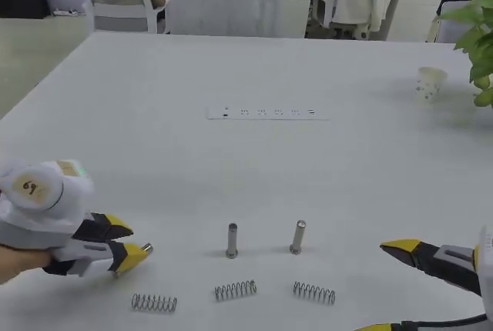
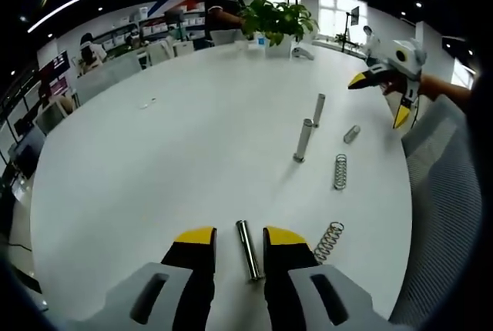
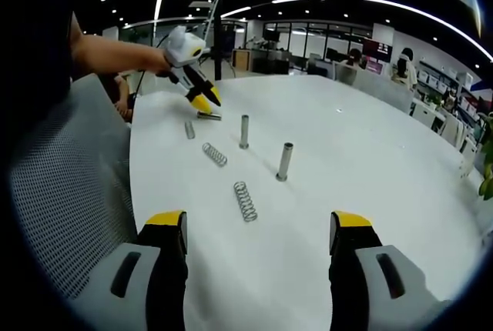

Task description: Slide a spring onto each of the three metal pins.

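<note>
The third pin [image 2: 248, 250] lay flat between the left gripper's [image 2: 240, 232] jaws by the worktop's [image 1: 254, 169] near edge, left side, its long axis running out along the jaws. Pinched or loose, nobody could tell. It wanted standing base-down beside the upright pins [image 1: 232, 240], with the springs [image 1: 236, 290] to follow. The right gripper [image 3: 258, 219] hung wide open.

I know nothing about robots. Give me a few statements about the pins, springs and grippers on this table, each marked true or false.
1. Two pins stand upright on the table. True.
2. One upright pin already wears a spring. False: all three springs lie on the table, and both pins are bare.
3. A third pin lies between the jaws of the left gripper. True.
4. The right gripper is clamped on a spring. False: its jaws stand wide apart with nothing between them.
</note>
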Motion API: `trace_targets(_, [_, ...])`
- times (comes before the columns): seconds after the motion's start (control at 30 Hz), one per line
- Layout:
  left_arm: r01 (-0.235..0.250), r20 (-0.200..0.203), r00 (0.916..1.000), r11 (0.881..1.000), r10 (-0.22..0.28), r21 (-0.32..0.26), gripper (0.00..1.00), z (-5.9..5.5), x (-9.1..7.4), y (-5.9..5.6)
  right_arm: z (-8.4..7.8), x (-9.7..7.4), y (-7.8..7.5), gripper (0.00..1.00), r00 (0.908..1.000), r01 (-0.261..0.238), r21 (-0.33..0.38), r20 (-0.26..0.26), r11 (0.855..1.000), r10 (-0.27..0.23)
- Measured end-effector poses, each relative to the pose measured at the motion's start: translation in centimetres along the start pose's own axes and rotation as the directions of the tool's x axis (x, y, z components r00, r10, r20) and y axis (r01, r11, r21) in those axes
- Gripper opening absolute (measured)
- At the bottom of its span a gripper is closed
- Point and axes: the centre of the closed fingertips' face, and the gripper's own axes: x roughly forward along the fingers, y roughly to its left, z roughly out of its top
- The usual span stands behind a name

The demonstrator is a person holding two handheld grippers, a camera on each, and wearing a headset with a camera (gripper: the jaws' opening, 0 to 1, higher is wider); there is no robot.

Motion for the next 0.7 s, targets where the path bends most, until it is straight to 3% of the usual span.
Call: trace_targets(0.7, [0.022,-0.130,0.9914,0.999,-0.017,0.035,0.00,-0.6,1.4,-0.3,-0.2,-0.1,-0.1,0.75,1.0000,-0.001,0.001,0.002,1.000,0.001])
